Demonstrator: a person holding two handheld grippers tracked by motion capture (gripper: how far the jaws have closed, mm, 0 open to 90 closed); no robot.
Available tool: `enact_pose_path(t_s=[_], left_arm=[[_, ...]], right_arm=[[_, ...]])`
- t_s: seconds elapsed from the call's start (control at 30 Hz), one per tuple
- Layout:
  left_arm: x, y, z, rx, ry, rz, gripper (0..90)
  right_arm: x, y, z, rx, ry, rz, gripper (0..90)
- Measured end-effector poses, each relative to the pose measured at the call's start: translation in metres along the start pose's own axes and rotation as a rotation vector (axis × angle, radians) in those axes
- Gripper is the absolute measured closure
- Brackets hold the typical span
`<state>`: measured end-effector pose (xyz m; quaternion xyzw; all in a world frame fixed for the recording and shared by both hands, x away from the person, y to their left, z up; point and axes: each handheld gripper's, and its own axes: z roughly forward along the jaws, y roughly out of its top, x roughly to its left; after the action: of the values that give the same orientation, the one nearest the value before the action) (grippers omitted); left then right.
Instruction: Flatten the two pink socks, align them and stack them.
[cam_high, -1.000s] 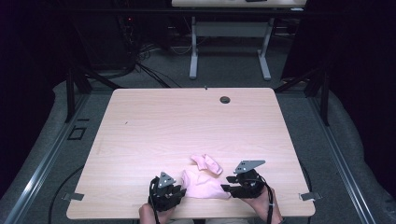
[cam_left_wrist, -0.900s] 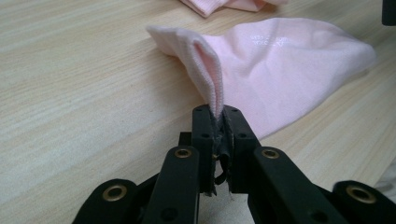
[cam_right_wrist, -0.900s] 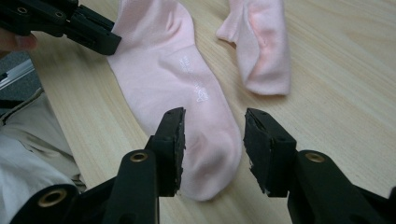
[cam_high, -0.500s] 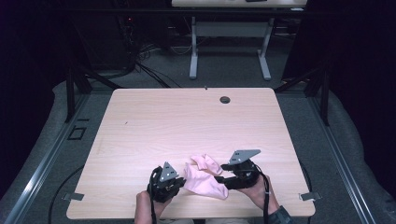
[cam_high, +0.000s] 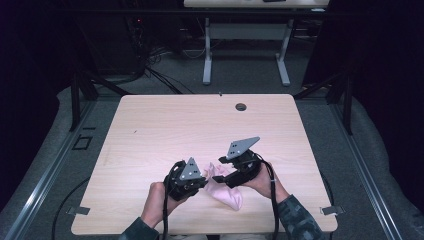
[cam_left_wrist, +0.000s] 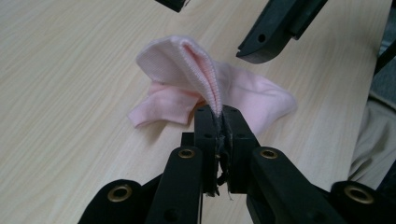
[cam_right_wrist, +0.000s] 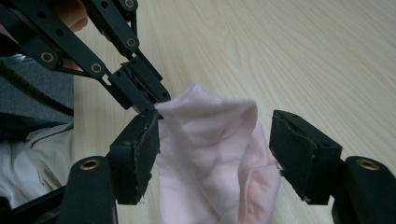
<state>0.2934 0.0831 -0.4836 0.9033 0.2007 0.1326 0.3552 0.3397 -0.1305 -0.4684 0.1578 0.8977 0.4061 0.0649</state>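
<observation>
The pink sock (cam_left_wrist: 187, 70) is clamped at its cuff by the left hand-held gripper (cam_left_wrist: 218, 122) and hangs between the just-opening jaws of the right hand-held gripper (cam_right_wrist: 215, 149), unpinched.

You work at a pale wooden table (cam_high: 165, 130) with a round cable hole (cam_high: 241, 107). Beyond it you have grey carpet (cam_high: 250, 80), a second desk (cam_high: 245, 4) and dark surroundings.
</observation>
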Motion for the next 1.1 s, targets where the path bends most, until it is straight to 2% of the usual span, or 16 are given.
enact_pose_path(t_s=[0.03, 0.1, 0.13, 0.2, 0.27, 0.37, 0.5, 0.57, 0.63, 0.7, 0.77, 0.9, 1.0, 1.03, 1.07, 1.1], left_arm=[[0.001, 0.001, 0.001, 0.005, -0.025, 0.020, 86.0], [0.000, 0.004, 0.002, 0.019, -0.022, 0.046, 85.9], [0.001, 0.005, 0.002, 0.017, -0.043, 0.062, 85.9], [0.001, 0.008, 0.003, 0.023, -0.042, 0.075, 85.9], [0.002, 0.010, 0.004, 0.026, -0.052, 0.079, 85.9], [0.003, 0.011, 0.005, 0.017, -0.061, 0.075, 85.8], [0.003, 0.010, 0.007, 0.022, -0.057, 0.068, 85.6], [0.005, 0.008, 0.007, 0.011, -0.059, 0.052, 85.2], [0.007, 0.006, 0.008, -0.003, -0.053, 0.034, 83.8], [0.010, 0.002, 0.008, -0.019, -0.053, -0.001, 75.3], [0.009, -0.004, 0.009, -0.063, -0.038, -0.058, 62.7], [0.006, -0.020, 0.007, -0.155, -0.037, -0.169, 41.2], [-0.001, -0.034, 0.010, -0.214, -0.032, -0.265, 35.2], [-0.004, -0.039, 0.012, -0.247, -0.049, -0.298, 34.0], [-0.007, -0.042, 0.016, -0.247, -0.055, -0.321, 34.3], [-0.012, -0.044, 0.020, -0.241, -0.043, -0.325, 33.8]], right_arm=[[-0.001, 0.001, 0.001, 0.010, 0.004, -0.016, 33.5], [-0.005, 0.000, 0.002, 0.020, 0.012, -0.038, 34.2], [-0.008, 0.000, 0.003, 0.022, 0.023, -0.046, 34.2], [-0.012, -0.001, 0.005, 0.012, 0.044, -0.041, 35.1], [-0.014, -0.001, 0.007, 0.012, 0.070, -0.063, 39.0], [-0.014, -0.002, 0.009, 0.011, 0.125, -0.080, 53.4], [-0.012, -0.003, 0.009, 0.008, 0.145, -0.087, 74.6], [-0.011, -0.005, 0.009, 0.001, 0.149, -0.078, 81.1], [-0.009, -0.006, 0.009, -0.007, 0.135, -0.062, 82.5], [-0.007, -0.007, 0.007, -0.017, 0.121, -0.042, 83.2], [-0.006, -0.008, 0.003, -0.027, 0.105, -0.018, 83.4], [-0.001, -0.007, -0.010, -0.070, 0.035, 0.042, 83.5], [0.006, -0.006, -0.021, -0.112, -0.022, 0.088, 83.5], [0.008, -0.006, -0.024, -0.131, -0.039, 0.105, 83.5], [0.011, -0.005, -0.027, -0.138, -0.060, 0.112, 83.5], [0.013, -0.005, -0.029, -0.151, -0.074, 0.125, 83.5]])
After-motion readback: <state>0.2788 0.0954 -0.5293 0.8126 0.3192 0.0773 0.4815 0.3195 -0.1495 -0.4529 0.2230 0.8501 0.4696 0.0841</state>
